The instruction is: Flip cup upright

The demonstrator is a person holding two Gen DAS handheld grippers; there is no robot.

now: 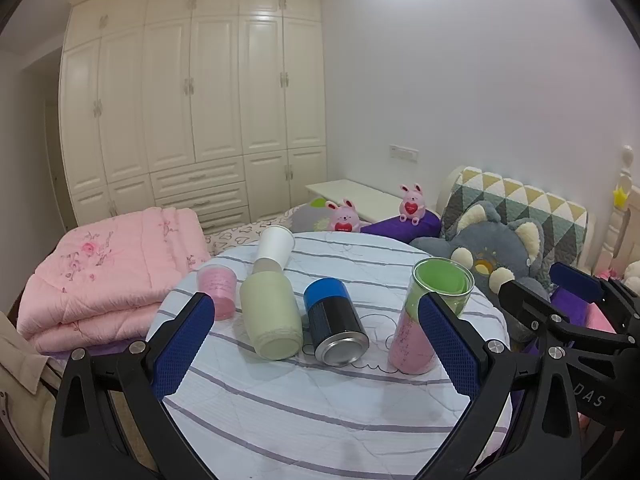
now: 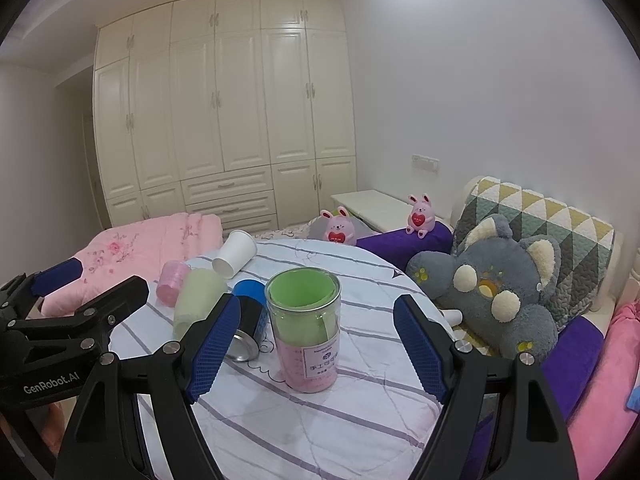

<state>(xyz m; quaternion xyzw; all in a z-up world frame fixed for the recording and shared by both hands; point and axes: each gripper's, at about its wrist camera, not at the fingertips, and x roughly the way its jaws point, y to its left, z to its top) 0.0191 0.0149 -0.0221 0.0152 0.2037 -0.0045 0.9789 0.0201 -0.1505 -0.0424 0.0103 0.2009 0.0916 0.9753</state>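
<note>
Counts on the round table and around it

Five containers are sitting on the striped tabletop point(image 1: 320, 420): one clear cup point(image 2: 306, 330) standing upright with green and pink filling, one white paper cup point(image 1: 275, 246) lying on its side, one pale green cup point(image 1: 272, 316) lying down, one small pink cup point(image 1: 218, 292), one blue-and-black can point(image 1: 334, 326) lying down. Two grippers are showing, left gripper point(image 1: 316, 344) and right gripper point(image 2: 316, 344), two blue pads each, jaws standing apart. Two pink bunny toys point(image 2: 338, 230) point(image 2: 420, 216) are sitting behind the table. One grey plush point(image 2: 500, 292), one folded pink quilt point(image 1: 108, 276), one wardrobe point(image 1: 192, 112).
</note>
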